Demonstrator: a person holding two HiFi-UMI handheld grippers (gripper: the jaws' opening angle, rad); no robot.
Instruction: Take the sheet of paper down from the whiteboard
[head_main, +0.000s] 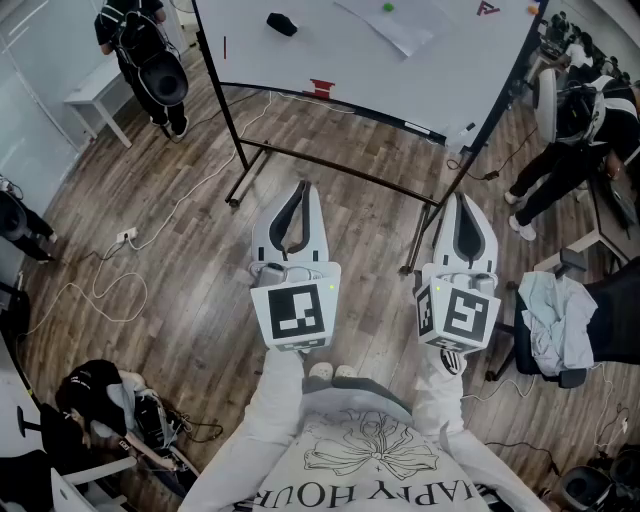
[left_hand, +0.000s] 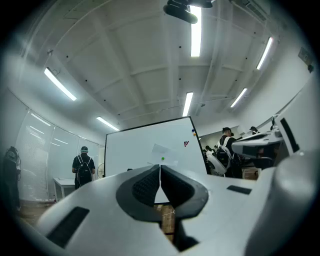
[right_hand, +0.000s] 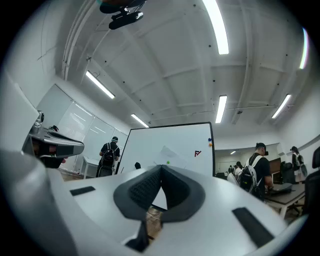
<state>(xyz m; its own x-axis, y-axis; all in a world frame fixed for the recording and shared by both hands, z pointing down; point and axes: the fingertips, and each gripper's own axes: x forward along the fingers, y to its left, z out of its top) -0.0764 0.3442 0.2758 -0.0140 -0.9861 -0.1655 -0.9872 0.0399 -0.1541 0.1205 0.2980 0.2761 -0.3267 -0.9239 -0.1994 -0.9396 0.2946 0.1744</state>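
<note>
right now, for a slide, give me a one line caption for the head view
Left claw and right claw shut, empty, facing the whiteboard with the paper up.

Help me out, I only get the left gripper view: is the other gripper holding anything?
Observer: No. The right gripper has its jaws together, with nothing between them.
Operator: Is anything lying on the floor in front of the whiteboard?
Observer: Yes. A white cable runs over the wooden floor to a power strip, left of the whiteboard stand.
Operator: And off to the right?
Observer: A chair stands there, with pale clothing heaped on it.
</note>
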